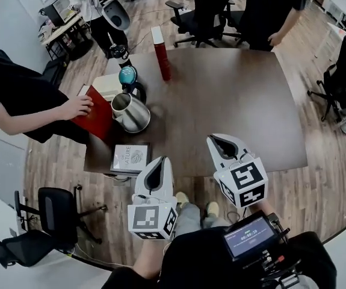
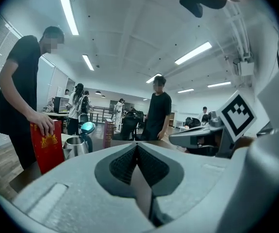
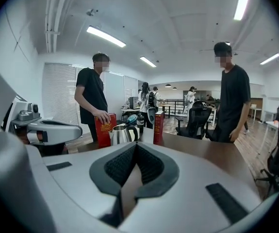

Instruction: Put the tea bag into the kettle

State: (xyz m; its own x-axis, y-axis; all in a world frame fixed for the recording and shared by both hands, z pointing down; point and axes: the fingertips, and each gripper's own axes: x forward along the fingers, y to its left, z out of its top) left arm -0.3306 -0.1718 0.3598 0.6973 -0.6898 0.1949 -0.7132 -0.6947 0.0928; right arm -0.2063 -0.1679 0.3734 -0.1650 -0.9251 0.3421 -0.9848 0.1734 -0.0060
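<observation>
Where the dark table (image 1: 233, 101) reaches its left edge in the head view, the steel kettle (image 1: 130, 113) stands upright, mouth open, its teal lid (image 1: 127, 75) raised behind it. Just left of the kettle stands a red box (image 1: 97, 118), with a bystander's hand (image 1: 78, 107) resting on its top. A tall red carton (image 1: 160, 53) stands farther up the frame, and a grey booklet (image 1: 130, 157) lies at the table's lower left corner. Below the table edge, at lower centre, the left gripper (image 1: 157, 164) and right gripper (image 1: 216, 141) are held side by side, well apart from the kettle. Each gripper's own view shows its ribbed pads pressed together at the tips with nothing between them.
</observation>
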